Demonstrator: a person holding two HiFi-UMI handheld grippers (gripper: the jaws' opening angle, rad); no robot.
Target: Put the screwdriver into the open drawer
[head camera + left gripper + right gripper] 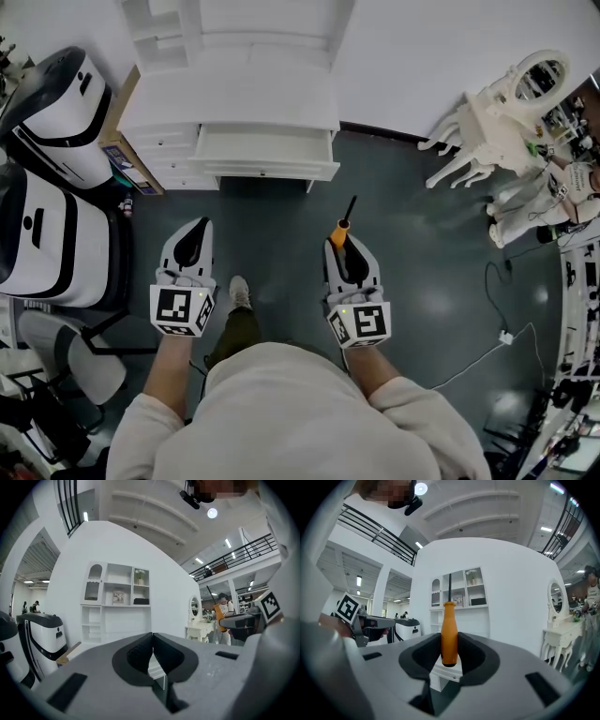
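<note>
Head view: the white cabinet stands far ahead, and the screwdriver, clamped by its orange handle in the right gripper with its shaft jutting forward, could strike the front of the open drawer and twist loose if brought in low. That drawer looks empty; the left gripper, jaws together, holds nothing.

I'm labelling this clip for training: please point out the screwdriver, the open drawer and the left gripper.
screwdriver [449, 634]: right gripper view, on its orange handle.
open drawer [268, 171]: head view, on its white front panel.
left gripper [199, 225]: head view, at the tips of its closed jaws.
</note>
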